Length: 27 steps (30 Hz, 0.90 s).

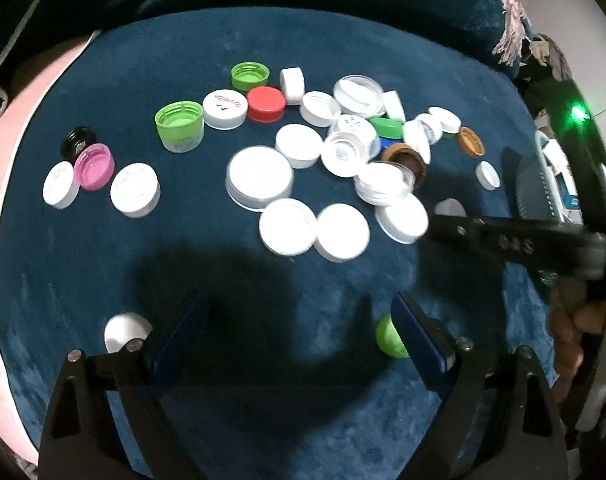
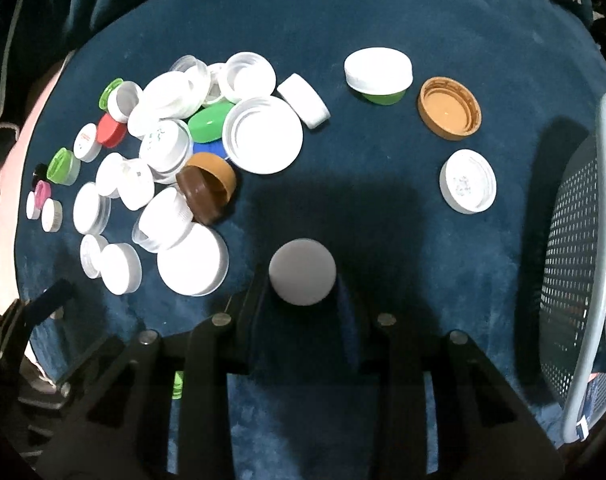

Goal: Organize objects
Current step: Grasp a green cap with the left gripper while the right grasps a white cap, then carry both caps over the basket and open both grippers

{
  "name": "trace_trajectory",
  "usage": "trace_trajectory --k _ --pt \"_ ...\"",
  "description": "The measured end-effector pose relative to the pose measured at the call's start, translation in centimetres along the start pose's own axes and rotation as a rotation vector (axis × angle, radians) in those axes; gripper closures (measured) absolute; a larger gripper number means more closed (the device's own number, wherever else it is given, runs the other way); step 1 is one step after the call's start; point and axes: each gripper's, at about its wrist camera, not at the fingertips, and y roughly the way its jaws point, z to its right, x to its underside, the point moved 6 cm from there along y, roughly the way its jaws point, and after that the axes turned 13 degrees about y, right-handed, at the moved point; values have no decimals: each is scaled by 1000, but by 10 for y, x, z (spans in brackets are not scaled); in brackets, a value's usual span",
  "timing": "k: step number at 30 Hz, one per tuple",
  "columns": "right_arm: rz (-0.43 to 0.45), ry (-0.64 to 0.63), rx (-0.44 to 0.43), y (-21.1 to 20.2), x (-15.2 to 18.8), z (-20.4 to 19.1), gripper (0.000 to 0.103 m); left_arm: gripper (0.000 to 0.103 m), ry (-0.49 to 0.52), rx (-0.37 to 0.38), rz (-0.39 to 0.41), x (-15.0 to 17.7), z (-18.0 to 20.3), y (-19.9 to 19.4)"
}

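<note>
- Blue-padded fingers of the left gripper fill the bottom of the left wrist view, spread wide with nothing between them, over the dark blue cloth
- Just beside the outer side of its right finger lies a small green cap, partly hidden by the pad; a white cap sits near the outside of the left finger
- Farther out, a heap of caps, mostly white, is piled on the cloth, with a red cap and two green open caps to its left
- Well apart at the far left, a pink cap touches a black one and two white ones
- At the right edge the right gripper reaches in, a person's hand on its grip
- Right wrist view: the right gripper has its fingers closed in on a round white lid, which sits pinched between the tips, near the camera
- Left of it spreads the same heap, a brown cap on its side at the near edge, leaning on white caps
- Apart to the right lie an orange-brown open cap, a white open cap and a white lid resting atop a green cap
- A grey perforated basket stands at the far right edge of the cloth
</note>
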Motion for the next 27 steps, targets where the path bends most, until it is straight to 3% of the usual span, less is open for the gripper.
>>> trace_trajectory --k 10,14,17,19,27 --pt "-13 40 -56 -3 2 -2 69 11 131 27 12 14 54 -1" --pt "-10 52 -72 -5 2 -5 69 23 177 1 -11 19 61 13" --pt "-1 41 -69 -5 3 -10 68 55 213 -34 0 16 59 21" --pt "2 9 -61 -4 6 -15 70 70 204 -27 9 14 55 18" --pt "16 2 -97 -24 9 -12 71 73 112 61 89 -7 51 -9"
